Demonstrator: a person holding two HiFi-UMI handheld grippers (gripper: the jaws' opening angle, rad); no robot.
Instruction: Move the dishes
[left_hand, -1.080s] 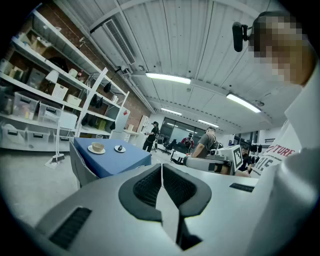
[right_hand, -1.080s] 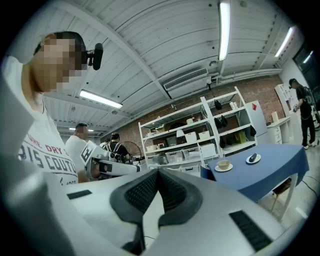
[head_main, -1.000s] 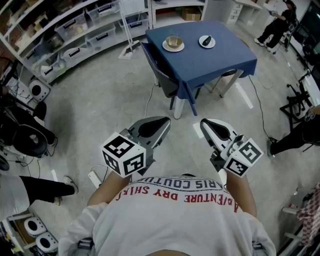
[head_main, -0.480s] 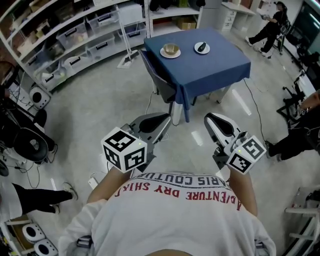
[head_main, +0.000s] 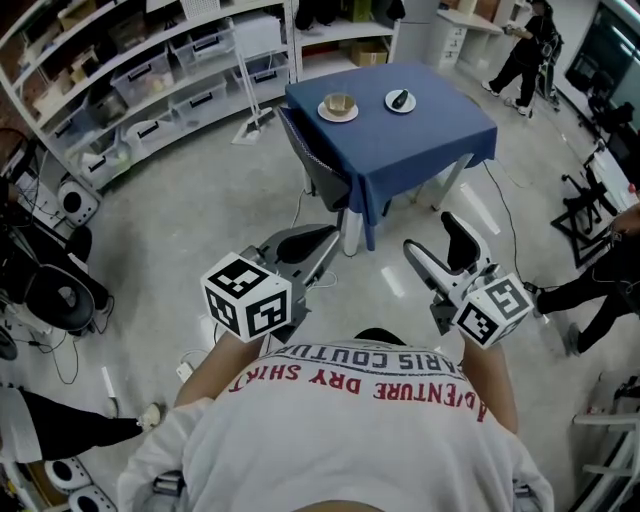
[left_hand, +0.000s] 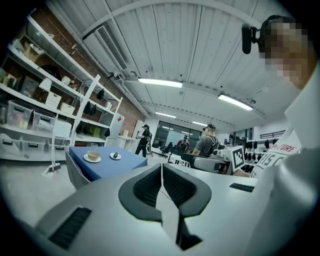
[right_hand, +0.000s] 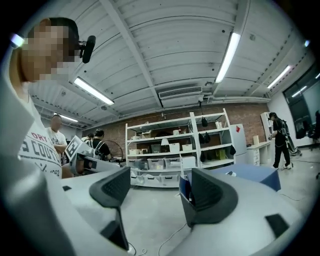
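Blue-clothed square table (head_main: 420, 150) bears two round dishes (head_main: 339, 108).

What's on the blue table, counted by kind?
White plates: 2
Tan cup: 1
Small dark item: 1
Total: 4

Grey concrete floor (head_main: 200, 190) under me. White open shelving (head_main: 130, 70) with storage bins (head_main: 148, 68), to my left. Square table (head_main: 410, 140), blue cloth, ahead of me; dark chair (head_main: 322, 165) tucked against it. Brick wall (right_hand: 150, 118) behind shelving. White ribbed ceiling (left_hand: 200, 45); strip lights (right_hand: 227, 55), lit.
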